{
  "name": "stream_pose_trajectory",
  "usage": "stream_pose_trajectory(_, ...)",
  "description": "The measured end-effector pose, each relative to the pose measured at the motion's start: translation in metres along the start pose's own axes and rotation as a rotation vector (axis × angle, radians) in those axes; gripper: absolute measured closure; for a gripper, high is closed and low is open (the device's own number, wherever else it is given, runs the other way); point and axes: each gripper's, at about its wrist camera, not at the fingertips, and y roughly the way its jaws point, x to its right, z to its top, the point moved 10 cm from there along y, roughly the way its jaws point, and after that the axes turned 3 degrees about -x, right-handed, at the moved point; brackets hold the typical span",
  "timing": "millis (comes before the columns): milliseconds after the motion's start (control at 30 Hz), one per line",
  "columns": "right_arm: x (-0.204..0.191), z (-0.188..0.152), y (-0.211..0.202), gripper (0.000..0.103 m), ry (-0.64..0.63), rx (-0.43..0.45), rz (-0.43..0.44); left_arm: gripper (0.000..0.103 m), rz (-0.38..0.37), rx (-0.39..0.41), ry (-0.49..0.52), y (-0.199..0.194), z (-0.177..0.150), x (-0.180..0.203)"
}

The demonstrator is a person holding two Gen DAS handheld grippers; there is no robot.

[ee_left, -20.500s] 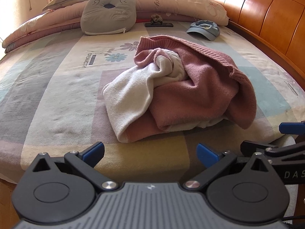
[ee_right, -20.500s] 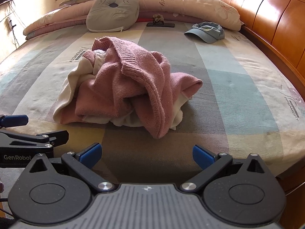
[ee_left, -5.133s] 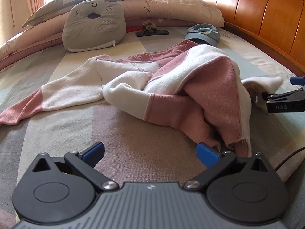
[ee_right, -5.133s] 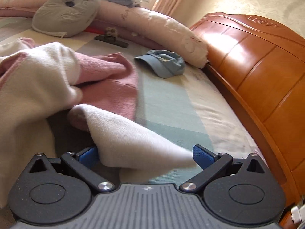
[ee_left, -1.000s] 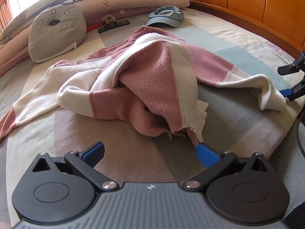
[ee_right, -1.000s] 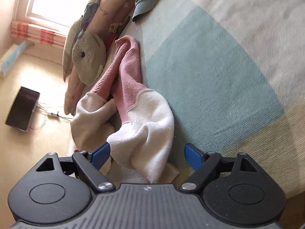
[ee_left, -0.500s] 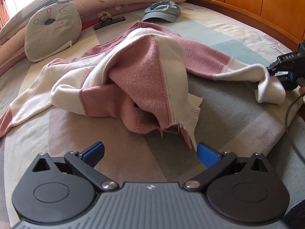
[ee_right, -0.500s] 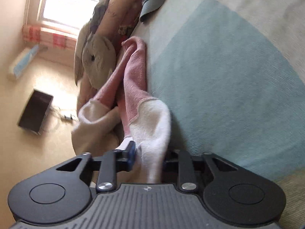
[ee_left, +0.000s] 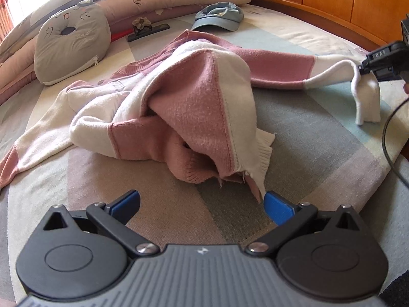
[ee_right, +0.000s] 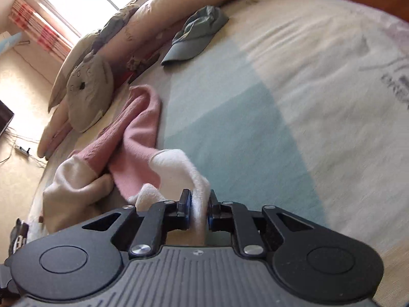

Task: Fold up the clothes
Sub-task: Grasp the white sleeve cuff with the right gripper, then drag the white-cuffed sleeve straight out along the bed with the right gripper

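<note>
While right claw [ee_right: 199, 206] clamps sweater [ee_left: 184, 107] sleeve, left claw [ee_left: 202, 202] gapes empty.

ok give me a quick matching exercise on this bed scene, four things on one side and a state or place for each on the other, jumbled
Things:
1. right gripper
2. left gripper
3. cap
4. sweater body

States or places:
A. heaped in the middle of the bed
B. open, holding nothing
C. near the pillows
D. shut on the white sleeve cuff

Pairs: 1-D, 2-B, 3-C, 4-A
</note>
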Motion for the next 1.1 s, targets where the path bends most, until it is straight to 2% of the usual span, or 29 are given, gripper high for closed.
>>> stream_pose_trajectory(200,0.029,0.064,0.004,0.087,-0.094,-0.003,-0.225,0.001,0.007,0.000,0.007,0.000,0.004,-0.001)
stream_pose_trajectory(367,0.045,0.117,0.008,0.087,-0.198,0.039,-0.406,0.001,0.028,-0.003,-0.013,0.003,0.011,-0.010)
stream_pose_trajectory(600,0.077,0.194,0.013,0.087,-0.221,0.098,-0.615,0.001,0.059,-0.020,-0.037,0.013,0.019,-0.023)
stream_pose_trajectory(700,0.089,0.224,0.003,0.087,-0.196,0.149,-0.663,0.001,0.063,-0.024,-0.044,0.016,0.022,-0.027)
stream_pose_trajectory(800,0.100,0.237,-0.005,0.087,-0.146,0.178,-0.644,0.001,0.063,-0.023,-0.044,0.018,0.025,-0.029)
stream_pose_trajectory(900,0.110,0.224,0.002,0.083,-0.156,0.131,-0.677,0.001,0.057,-0.021,-0.038,0.020,0.028,-0.027)
stream_pose_trajectory(967,0.118,0.213,0.006,0.060,-0.156,0.108,-0.714,0.001,0.055,-0.020,-0.032,0.021,0.029,-0.025)
stream_pose_trajectory(1033,0.122,0.206,0.000,0.055,-0.143,0.136,-0.729,0.001,0.052,-0.015,-0.024,0.020,0.030,-0.023)
stream_pose_trajectory(1100,0.123,0.201,-0.009,0.051,-0.108,0.157,-0.695,0.001,0.048,-0.011,-0.023,0.018,0.030,-0.023)
